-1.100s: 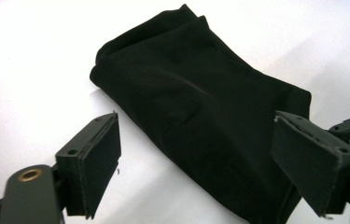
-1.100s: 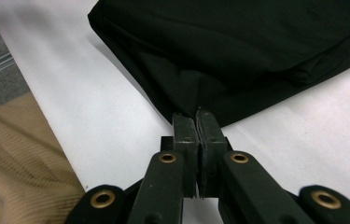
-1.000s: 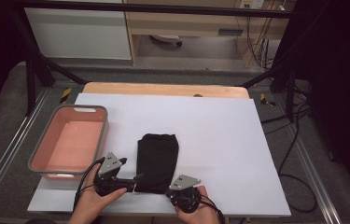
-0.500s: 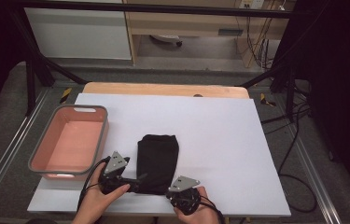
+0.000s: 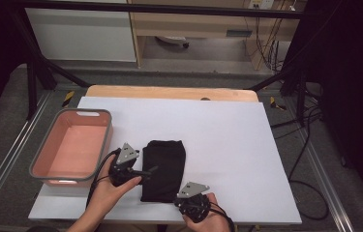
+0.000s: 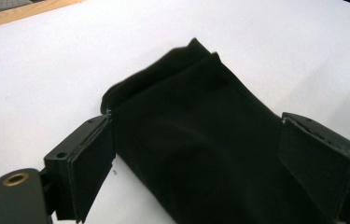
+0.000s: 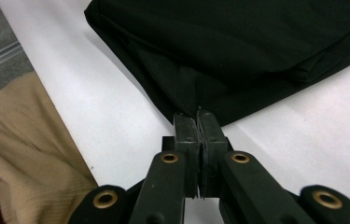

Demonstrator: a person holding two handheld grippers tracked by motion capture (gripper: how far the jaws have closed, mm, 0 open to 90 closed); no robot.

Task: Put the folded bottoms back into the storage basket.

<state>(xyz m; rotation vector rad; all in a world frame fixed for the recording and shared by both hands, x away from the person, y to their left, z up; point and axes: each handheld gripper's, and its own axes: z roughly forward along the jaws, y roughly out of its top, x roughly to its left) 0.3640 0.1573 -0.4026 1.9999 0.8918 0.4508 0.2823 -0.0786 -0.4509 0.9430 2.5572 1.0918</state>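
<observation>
Folded black cloth (image 5: 163,169) lies flat on the white table top (image 5: 227,140), near the person's edge and a little left of the middle, its long side running away from the person. In the right gripper view the right gripper (image 7: 196,122) has its jaws pressed together on the near corner of the cloth, pinching the fabric edge between them. In the left gripper view the left gripper (image 6: 200,154) stands wide open, one jaw at each side of the cloth, the pads not pressing on it. From the high view the left gripper (image 5: 143,171) sits at the cloth's left edge and the right gripper (image 5: 185,197) at its near right corner. A pink tub with a grey rim (image 5: 38,162) stands left of the cloth, apart from it.
</observation>
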